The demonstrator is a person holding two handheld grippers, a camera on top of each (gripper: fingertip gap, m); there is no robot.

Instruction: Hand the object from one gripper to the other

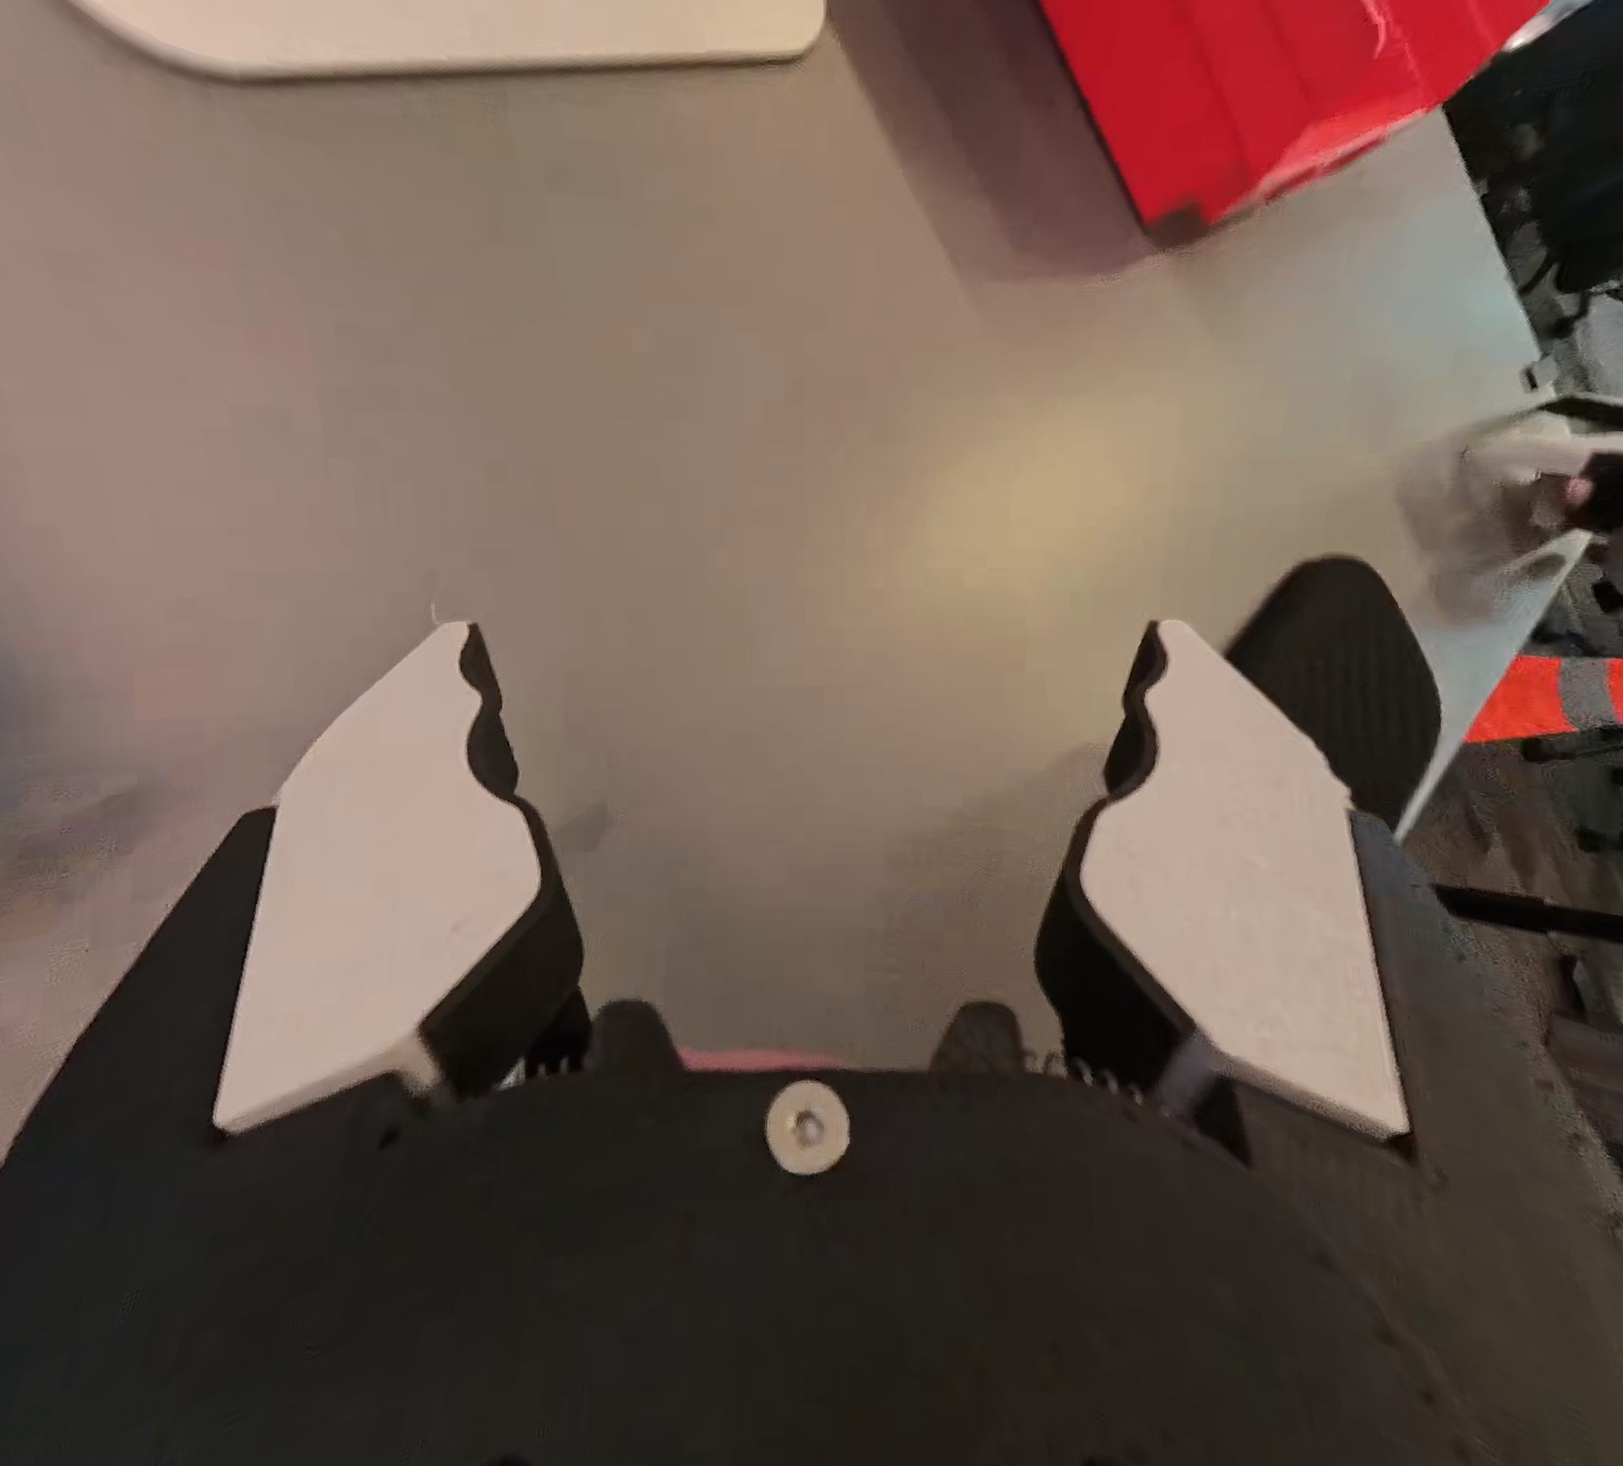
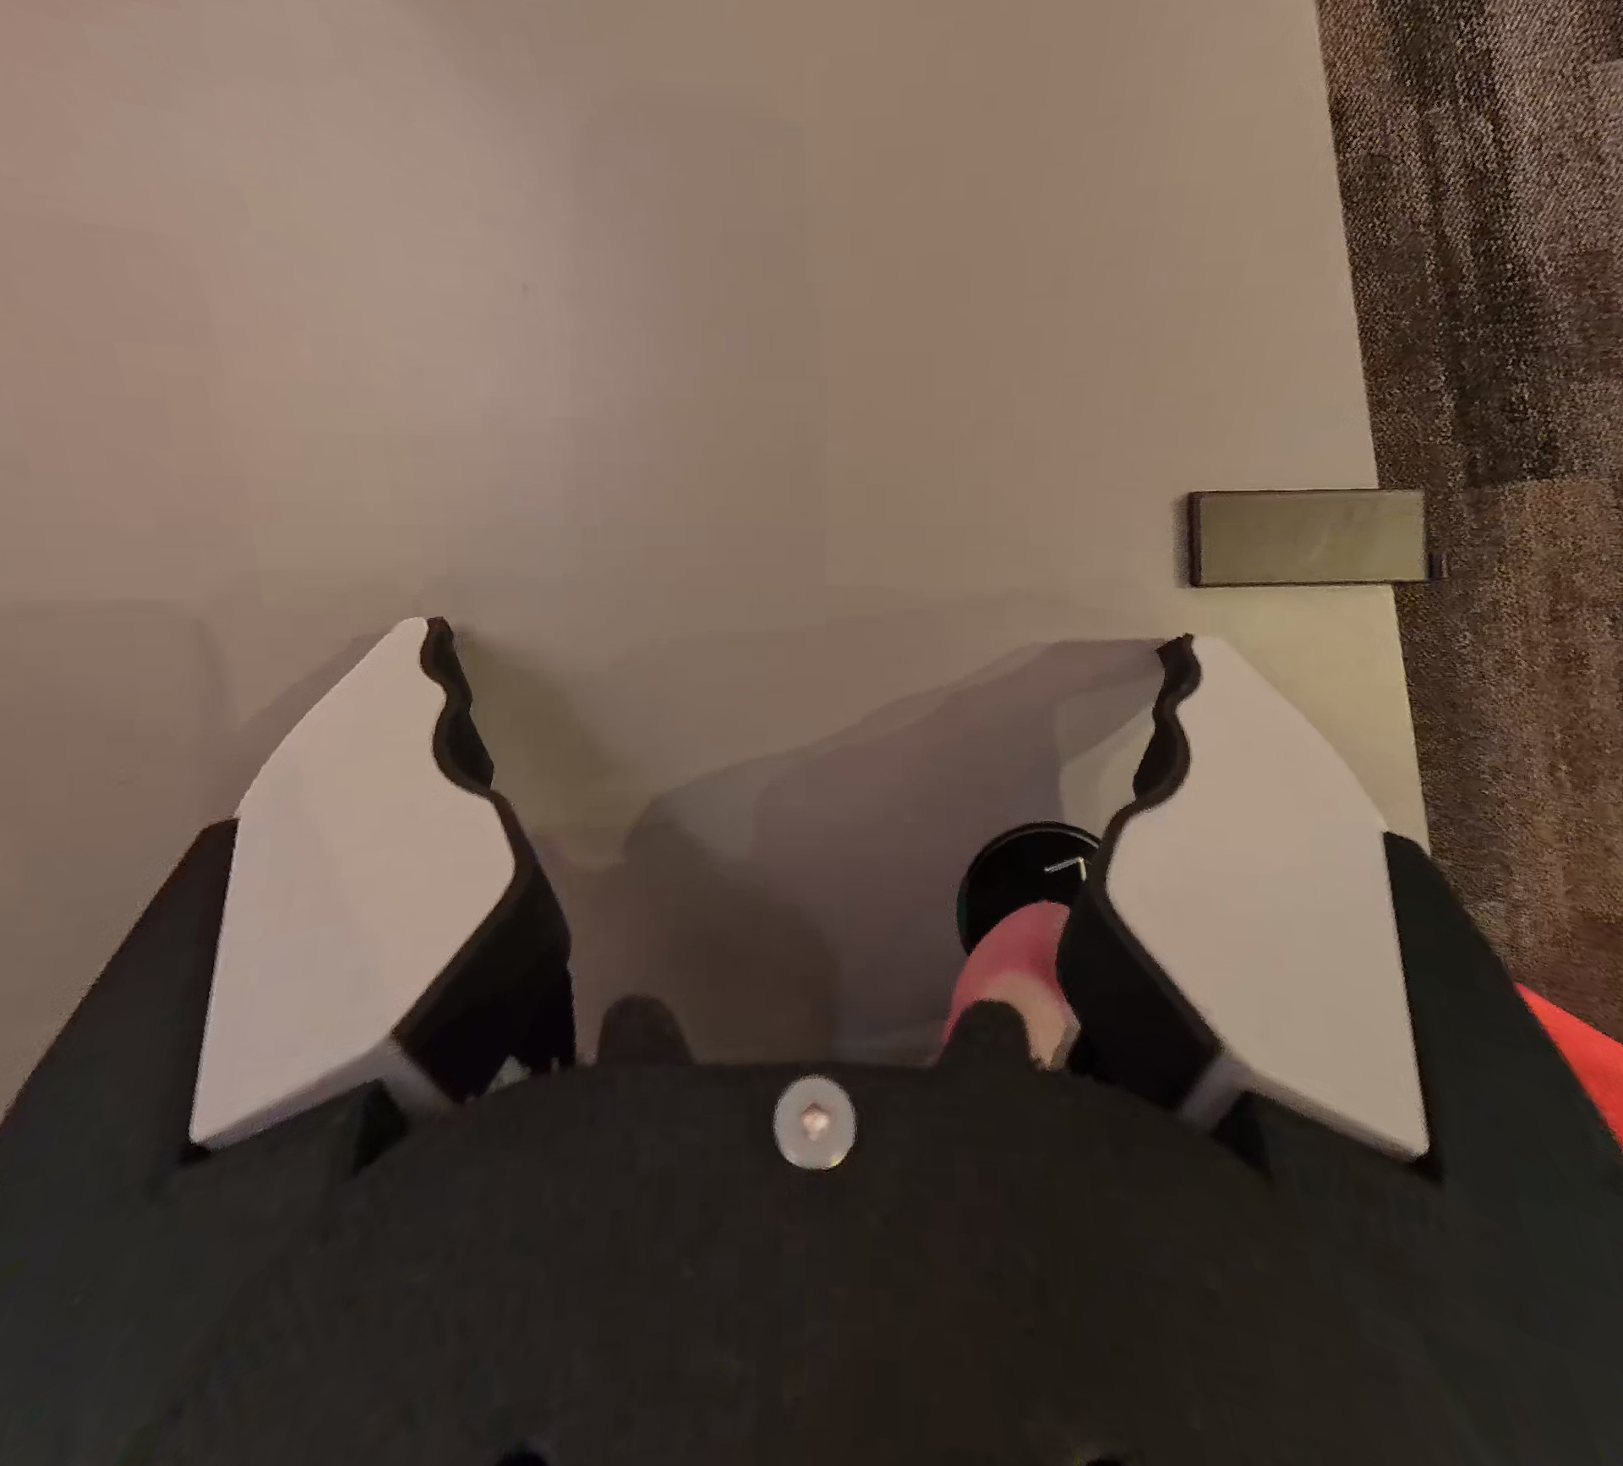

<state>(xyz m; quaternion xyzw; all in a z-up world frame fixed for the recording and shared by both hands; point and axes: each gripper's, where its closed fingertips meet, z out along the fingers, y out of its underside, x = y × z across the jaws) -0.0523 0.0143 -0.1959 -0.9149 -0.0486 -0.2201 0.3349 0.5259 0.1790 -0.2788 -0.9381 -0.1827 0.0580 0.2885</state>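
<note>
Grey table [image 2: 703, 238] bare between both tools' wide-spread white fingers, nothing gripped. Pink-handled object with black disc end [image 2: 1010, 941] lying on table just inside right tool [image 2: 812, 633], against its right finger, long axis pointing forward. Left tool [image 1: 812, 629] farther off.

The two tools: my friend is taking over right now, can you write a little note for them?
Left tool: open, nothing in it, over bare table.
Right tool: open, nothing between its tips.
A pink thing with a black round end lies low by the right tool's right finger; I cannot tell what it is.
A red box sits far off.
Done: nothing picked up yet.
Left: grab the object, then pass it across.
</note>
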